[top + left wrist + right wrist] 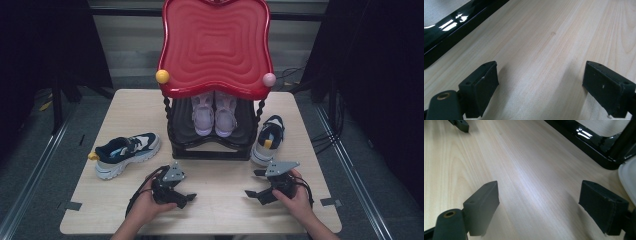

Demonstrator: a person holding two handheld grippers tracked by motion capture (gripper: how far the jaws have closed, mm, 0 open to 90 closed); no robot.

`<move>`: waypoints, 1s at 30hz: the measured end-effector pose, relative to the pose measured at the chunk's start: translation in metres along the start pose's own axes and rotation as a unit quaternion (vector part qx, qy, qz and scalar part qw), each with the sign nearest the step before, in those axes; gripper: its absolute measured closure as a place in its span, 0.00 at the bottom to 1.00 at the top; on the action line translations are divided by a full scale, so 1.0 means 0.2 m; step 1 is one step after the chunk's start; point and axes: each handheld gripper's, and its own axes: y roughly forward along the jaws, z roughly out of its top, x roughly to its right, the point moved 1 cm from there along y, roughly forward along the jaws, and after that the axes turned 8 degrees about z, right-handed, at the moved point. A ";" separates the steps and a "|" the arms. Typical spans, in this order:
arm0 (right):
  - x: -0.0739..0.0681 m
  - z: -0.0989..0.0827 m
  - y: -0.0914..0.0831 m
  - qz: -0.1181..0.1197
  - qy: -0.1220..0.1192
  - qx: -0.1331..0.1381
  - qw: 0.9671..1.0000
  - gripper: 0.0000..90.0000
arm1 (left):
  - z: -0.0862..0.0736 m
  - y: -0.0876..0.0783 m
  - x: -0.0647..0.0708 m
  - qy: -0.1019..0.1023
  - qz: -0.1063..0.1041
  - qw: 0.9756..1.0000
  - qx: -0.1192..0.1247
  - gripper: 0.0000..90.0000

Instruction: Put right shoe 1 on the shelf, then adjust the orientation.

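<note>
Near the front edge of the wooden table (210, 210) both of the person's hands rest low, each with a gripper empty and gaping wide: the left gripper (186, 199) points toward the middle, the right gripper (254, 194) faces it from the other side, and in both gripper views bare wood lies between the black pads (484, 87). Nothing is held or touched. Behind them, at the middle of the table, stands a black shoe rack (210, 145) with a glossy red top (216, 45), a yellow knob (162, 76) and a pink knob (269, 79) at its front corners. On its shelf a pair of pale pink sneakers (214, 112) sits side by side, toes forward. Two more shoes are outside it: a dark blue and white sneaker (127, 152) lies toward the left edge, well apart from the rack, and its mate (267, 140) stands just beside the rack's right leg, nearest the right gripper. My guess is that the job is about half done, with one pair stowed and this second pair not yet picked up and shelved.
</note>
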 end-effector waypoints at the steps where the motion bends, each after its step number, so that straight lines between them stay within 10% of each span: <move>1: 0.00 0.00 0.00 -0.003 0.001 -0.003 1.000 0.17 | 0.00 0.00 0.00 0.001 0.000 1.000 0.000 0.14; 30: 0.00 -0.01 0.01 -0.014 -0.017 -0.045 0.999 0.15 | 0.00 0.00 0.00 0.001 0.000 1.000 -0.001 0.13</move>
